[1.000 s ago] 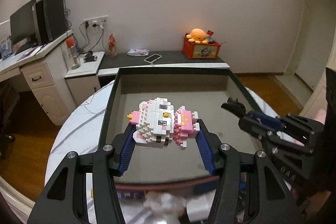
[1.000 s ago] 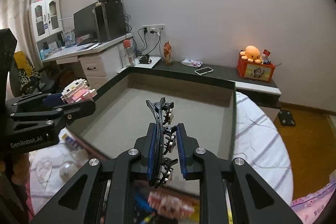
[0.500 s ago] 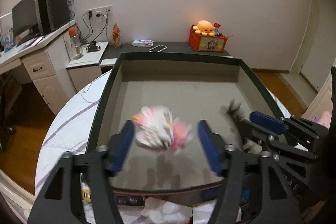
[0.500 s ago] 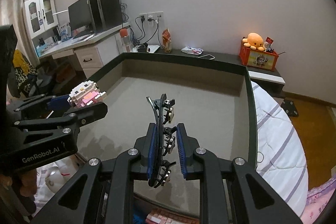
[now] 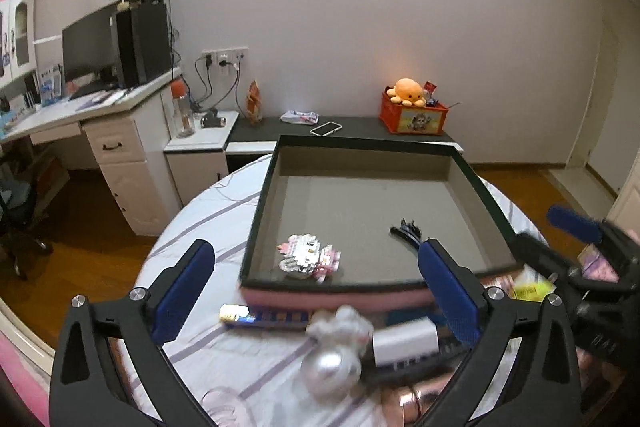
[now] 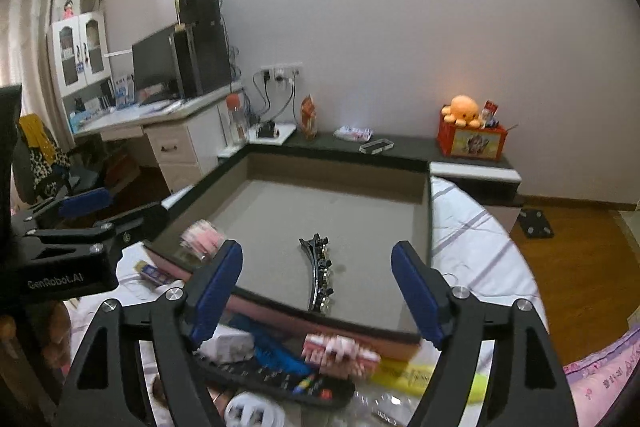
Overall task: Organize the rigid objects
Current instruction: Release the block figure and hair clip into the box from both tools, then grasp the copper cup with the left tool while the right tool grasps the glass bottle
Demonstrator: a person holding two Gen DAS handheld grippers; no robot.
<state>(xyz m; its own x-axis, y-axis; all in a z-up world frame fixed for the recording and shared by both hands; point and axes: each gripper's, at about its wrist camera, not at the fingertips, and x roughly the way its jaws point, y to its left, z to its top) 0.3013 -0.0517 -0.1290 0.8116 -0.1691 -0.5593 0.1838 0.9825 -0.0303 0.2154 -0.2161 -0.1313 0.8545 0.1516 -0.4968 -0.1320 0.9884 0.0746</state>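
A shallow black-rimmed box (image 5: 260, 223) with a grey floor lies on a striped bed. A pink-and-white brick cat figure (image 5: 310, 258) lies inside near the front left; it shows blurred in the right wrist view (image 6: 202, 238). A black hair clip (image 6: 318, 277) lies inside near the front right, also in the left wrist view (image 5: 406, 230). My left gripper (image 5: 316, 291) is open and empty, just in front of the box. My right gripper (image 6: 316, 293) is open and empty above the box's front edge.
In front of the box lie a pearly bauble (image 5: 332, 367), a white block (image 5: 404, 341), a black remote (image 6: 276, 381), a pink teeth model (image 6: 340, 351) and yellow packaging (image 6: 416, 373). A desk (image 5: 100, 123) stands left, a low shelf with an orange crate (image 5: 414, 115) behind.
My left gripper opened and dropped the brick cat into the box, then drew back. My right gripper opened and left the hair clip in the box, also pulling back.
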